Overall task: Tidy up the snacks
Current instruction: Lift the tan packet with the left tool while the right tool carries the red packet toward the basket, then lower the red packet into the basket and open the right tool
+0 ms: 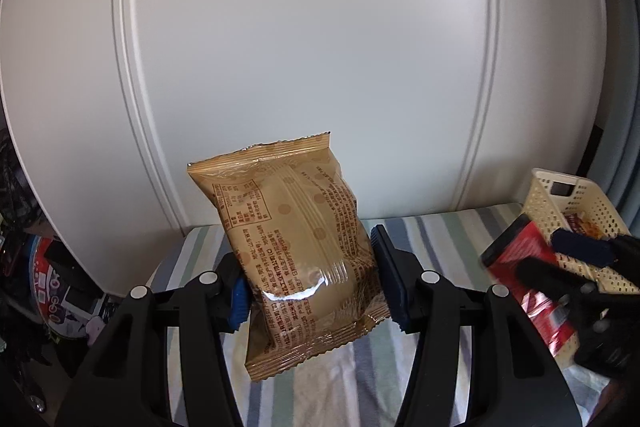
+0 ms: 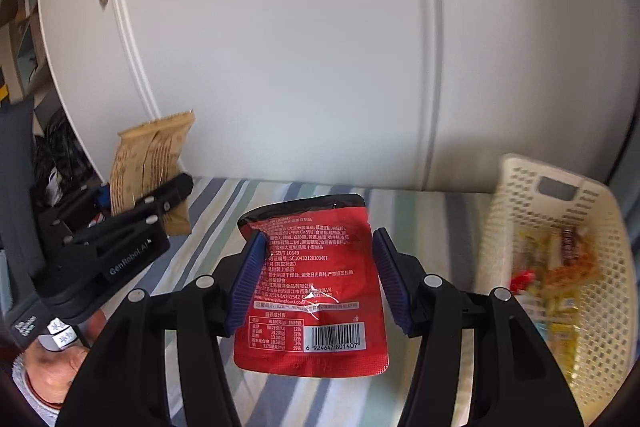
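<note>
The red pouch (image 2: 316, 291) sits between the pads of the right gripper (image 2: 318, 281), lifted above the striped cloth (image 2: 224, 199). The left pad presses its edge; the right pad shows a narrow gap in the right wrist view, so a firm clamp appears likely but contact on that side cannot be confirmed. From the left wrist view the same pouch appears at 3 o'clock, near the front end of the basket (image 1: 576, 199).

The tan packet (image 1: 304, 247) is clamped at its lower half by the left gripper (image 1: 310, 283), both pads against its sides, held tilted and clear of the cloth. In the right wrist view it stands at 9 o'clock, well apart from the basket.

The cream perforated basket occupies 3 o'clock of the right wrist view, resting on the cloth. It already contains several wrapped snacks (image 2: 560, 267); the contents are blurred and cannot be counted.

Status, as a judgement: sorting is partly complete. Some snacks are stowed, and two remain in hand. The red pouch is nearest the basket and probably goes in first. No other loose snacks are visible on the cloth. White cabinet doors (image 2: 280, 47) close the background.
</note>
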`<state>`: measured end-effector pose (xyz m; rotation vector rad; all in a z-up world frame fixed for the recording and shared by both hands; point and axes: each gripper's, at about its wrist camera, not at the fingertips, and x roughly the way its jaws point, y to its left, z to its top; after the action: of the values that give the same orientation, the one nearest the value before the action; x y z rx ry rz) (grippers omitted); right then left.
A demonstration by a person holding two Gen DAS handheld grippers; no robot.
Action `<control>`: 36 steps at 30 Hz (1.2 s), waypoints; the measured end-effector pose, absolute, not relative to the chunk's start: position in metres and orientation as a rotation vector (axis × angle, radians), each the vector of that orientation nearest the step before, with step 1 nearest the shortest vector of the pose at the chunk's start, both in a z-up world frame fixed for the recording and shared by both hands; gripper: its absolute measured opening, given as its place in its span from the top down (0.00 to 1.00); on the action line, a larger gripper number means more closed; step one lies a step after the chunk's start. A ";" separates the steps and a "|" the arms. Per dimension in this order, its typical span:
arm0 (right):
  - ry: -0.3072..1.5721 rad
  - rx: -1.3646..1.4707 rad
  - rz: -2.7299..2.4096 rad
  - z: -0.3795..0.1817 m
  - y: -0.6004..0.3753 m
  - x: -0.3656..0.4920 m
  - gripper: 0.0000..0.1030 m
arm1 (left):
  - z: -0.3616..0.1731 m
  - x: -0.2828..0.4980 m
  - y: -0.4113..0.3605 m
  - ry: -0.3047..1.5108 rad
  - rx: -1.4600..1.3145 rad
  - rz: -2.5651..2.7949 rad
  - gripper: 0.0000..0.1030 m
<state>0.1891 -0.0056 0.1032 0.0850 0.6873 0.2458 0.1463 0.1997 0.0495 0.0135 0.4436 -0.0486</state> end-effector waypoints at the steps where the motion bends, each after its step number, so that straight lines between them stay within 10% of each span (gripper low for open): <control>1: 0.676 0.090 0.229 0.109 -0.014 0.182 0.46 | 0.051 0.143 0.196 0.441 0.016 -0.054 0.47; 36: 0.687 0.244 -0.119 0.077 -0.189 0.113 0.39 | 0.074 0.069 0.058 0.440 0.125 -0.286 0.47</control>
<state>0.1133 -0.1890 0.0774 0.2442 0.6874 -0.1185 0.0694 0.0584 0.0742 0.1251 0.4402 -0.2860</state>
